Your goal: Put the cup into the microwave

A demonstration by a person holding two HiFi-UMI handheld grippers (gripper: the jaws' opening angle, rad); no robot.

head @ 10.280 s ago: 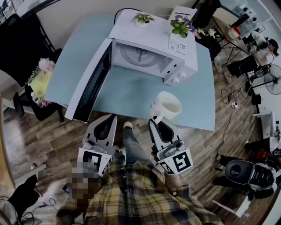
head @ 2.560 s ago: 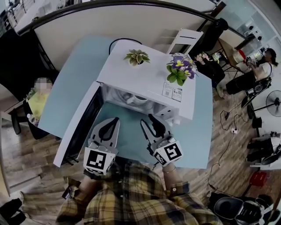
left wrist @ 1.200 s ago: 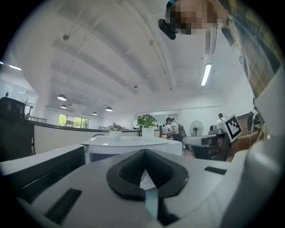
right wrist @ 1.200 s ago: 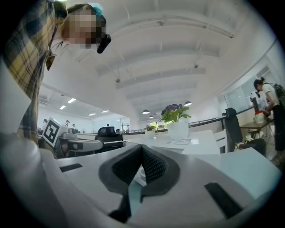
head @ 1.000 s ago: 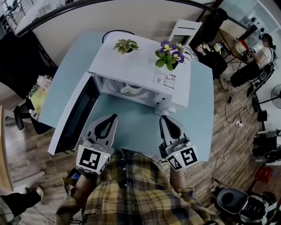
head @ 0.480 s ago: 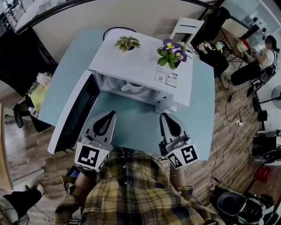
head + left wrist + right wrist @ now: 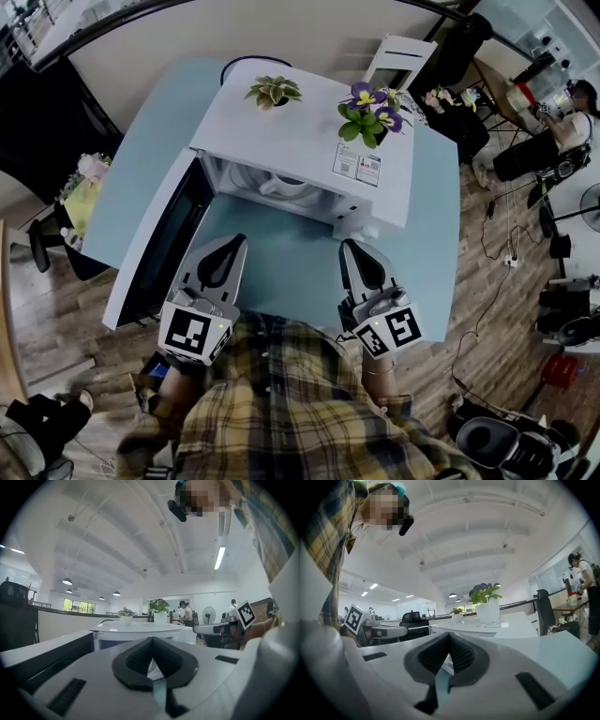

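Standing wide open on the pale blue table [image 7: 281, 267]: white microwave [image 7: 309, 141], door [image 7: 159, 248] swung out to the left. Inside the chamber, the cup [image 7: 281, 186], upright, in the left half and set back from the opening. White and glossy, with what looks like a handle at its left; only the rim and upper wall showing below the oven's top edge, the rest hidden. On the microwave's roof, two potted plants set apart from each other: a green leafy plant [image 7: 273, 91] at the back left, a purple-flowered plant [image 7: 368, 108] at the right, just behind a printed label [image 7: 355, 170]. Over the table's near edge, left gripper [image 7: 233, 244] and right gripper [image 7: 352, 247], side by side and well apart, both pointing at the oven and short of its opening. Jaws of each pressed together, tips meeting, nothing pinched between them.
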